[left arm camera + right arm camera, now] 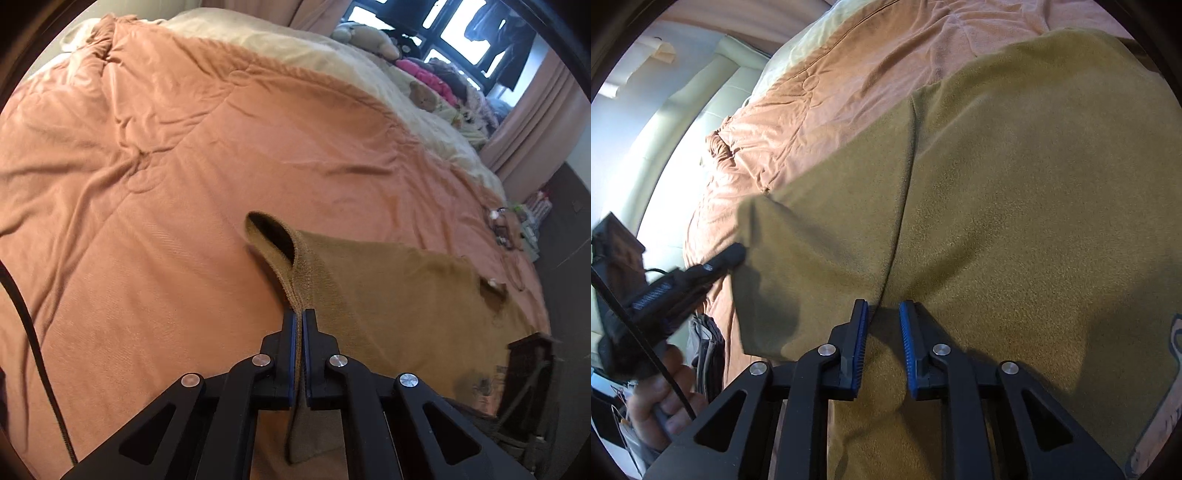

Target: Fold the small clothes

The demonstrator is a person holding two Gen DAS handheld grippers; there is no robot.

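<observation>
Brown fleece, a small garment (399,295), is spread on the orange quilt (147,184) of the bed, near the bed's near edge and toward its right side as seen from the left wrist view. A doubled edge of the garment, beside an open loop that may be a sleeve or neck hole, is pinched in the closed jaws of the left gripper (299,314). From that pinch the cloth runs away to the right, its long axis lying roughly along the bed's near edge. The right gripper (883,306) is set down on the middle of the garment, directly over a seam or fold line (905,184) that runs straight away from it; its jaws stand partly apart, and a hump of cloth lies between them, not clearly pressed. The coming fold is judged to turn on both grips lying on one line across the garment.
</observation>
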